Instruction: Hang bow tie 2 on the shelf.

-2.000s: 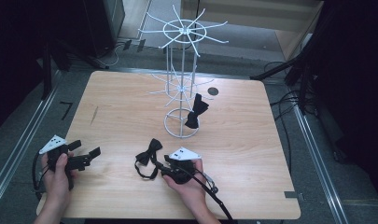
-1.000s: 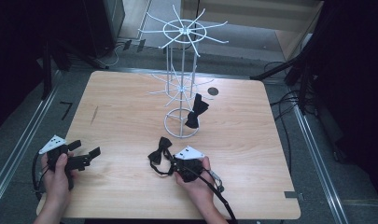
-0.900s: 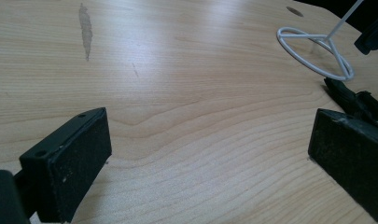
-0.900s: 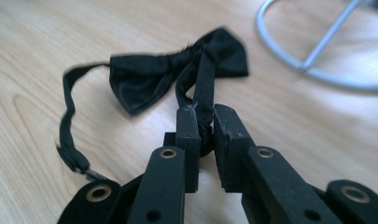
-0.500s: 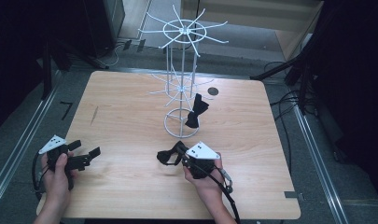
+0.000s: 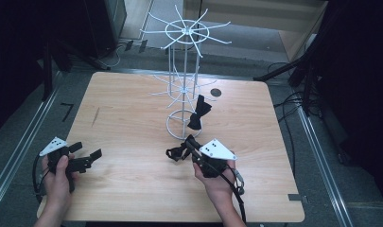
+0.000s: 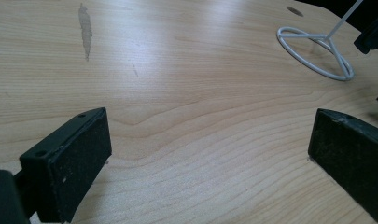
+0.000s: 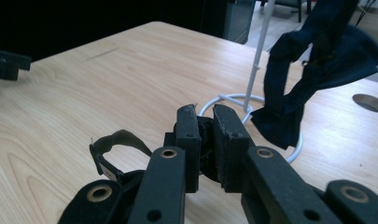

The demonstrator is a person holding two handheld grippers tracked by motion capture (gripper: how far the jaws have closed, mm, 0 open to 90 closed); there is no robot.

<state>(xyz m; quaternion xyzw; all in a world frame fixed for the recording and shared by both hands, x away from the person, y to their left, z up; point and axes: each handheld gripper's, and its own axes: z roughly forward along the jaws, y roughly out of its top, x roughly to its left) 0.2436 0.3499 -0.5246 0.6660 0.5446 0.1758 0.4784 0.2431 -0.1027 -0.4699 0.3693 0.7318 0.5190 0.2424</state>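
Observation:
A white wire rack [image 6: 183,80] with spoke arms stands on the wooden table [image 6: 132,109]; one dark bow tie [image 6: 198,112] hangs from a low arm. In the high view my right gripper [image 6: 188,142] is just in front of the rack's ring base, shut on a second black bow tie [image 6: 176,153] whose strap dangles to the left. In the right gripper view the jaws pinch this bow tie [image 8: 203,154], its strap loop [image 8: 113,147] hangs left, and the hung bow tie [image 8: 312,65] is close at upper right. My left gripper [image 6: 87,157] rests open at the table's front left, nothing between its jaws.
A dark round hole [image 6: 216,92] sits in the table behind the rack. The rack's ring base [image 7: 317,53] lies far right in the left gripper view. Black cables and stands [image 6: 293,75] crowd the floor to the right of the table.
My right gripper has lifted the black bow tie off the table and carried it right and toward the rack's base. The left gripper has stayed put.

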